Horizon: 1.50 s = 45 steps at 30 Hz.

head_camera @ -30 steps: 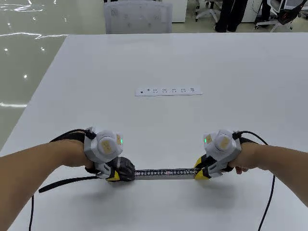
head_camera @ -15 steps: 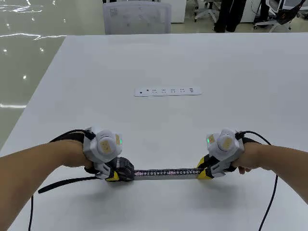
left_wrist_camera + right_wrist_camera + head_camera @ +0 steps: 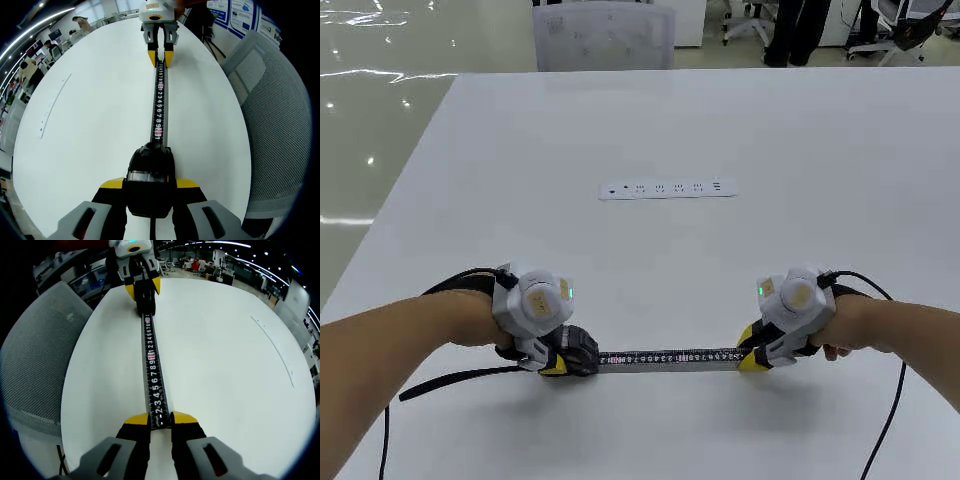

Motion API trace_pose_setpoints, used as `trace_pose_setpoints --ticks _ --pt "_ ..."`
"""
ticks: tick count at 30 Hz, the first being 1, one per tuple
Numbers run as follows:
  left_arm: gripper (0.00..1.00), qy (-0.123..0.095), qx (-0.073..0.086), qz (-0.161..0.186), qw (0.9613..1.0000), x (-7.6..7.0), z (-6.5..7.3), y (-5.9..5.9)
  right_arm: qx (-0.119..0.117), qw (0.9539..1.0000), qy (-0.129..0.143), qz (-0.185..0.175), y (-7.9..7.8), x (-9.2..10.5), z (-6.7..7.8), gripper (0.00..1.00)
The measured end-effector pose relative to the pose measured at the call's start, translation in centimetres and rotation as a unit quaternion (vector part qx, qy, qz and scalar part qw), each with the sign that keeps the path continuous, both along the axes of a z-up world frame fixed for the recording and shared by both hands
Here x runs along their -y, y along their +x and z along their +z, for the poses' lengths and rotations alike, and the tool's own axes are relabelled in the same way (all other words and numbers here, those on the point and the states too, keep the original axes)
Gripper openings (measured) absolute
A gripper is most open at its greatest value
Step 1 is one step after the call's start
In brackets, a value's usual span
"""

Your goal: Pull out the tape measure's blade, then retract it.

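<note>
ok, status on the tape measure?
Left gripper shut on tape measure case. Right gripper shut on blade, stretched out between them. Power strip well off, nothing blocking.

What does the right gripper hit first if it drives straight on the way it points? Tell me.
Likely the tape measure case, clamped in the left gripper. The right gripper points along the drawn-out blade it grips, which leads straight to that case.

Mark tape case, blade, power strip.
tape case (image 3: 150, 180): left gripper view, top of the black body.
blade (image 3: 151, 365): right gripper view, mid-length on the printed numbers.
power strip (image 3: 668, 188): head view, middle of the white strip.
</note>
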<state>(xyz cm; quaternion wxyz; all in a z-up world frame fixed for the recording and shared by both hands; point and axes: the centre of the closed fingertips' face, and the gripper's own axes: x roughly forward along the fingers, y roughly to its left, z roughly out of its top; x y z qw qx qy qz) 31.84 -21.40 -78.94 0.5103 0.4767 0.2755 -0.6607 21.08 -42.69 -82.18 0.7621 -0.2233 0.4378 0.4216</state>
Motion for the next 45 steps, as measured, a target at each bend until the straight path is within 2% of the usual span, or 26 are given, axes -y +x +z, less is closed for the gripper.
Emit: trace_pose_setpoints --ticks 24,37,45 --pt "0.32 0.001 0.001 0.000 1.0000 0.13 -0.01 0.13 -0.004 1.0000 -0.002 -0.004 -0.21 0.74 -0.01 0.14" --pt "0.32 0.000 0.002 -0.002 1.0000 0.23 0.08 -0.01 -0.014 0.9998 -0.016 0.002 -0.25 0.62 0.10 0.14" --pt "0.32 -0.004 0.001 0.004 1.0000 0.17 0.10 0.02 -0.023 0.9989 -0.035 0.021 -0.17 0.53 0.00 0.14"
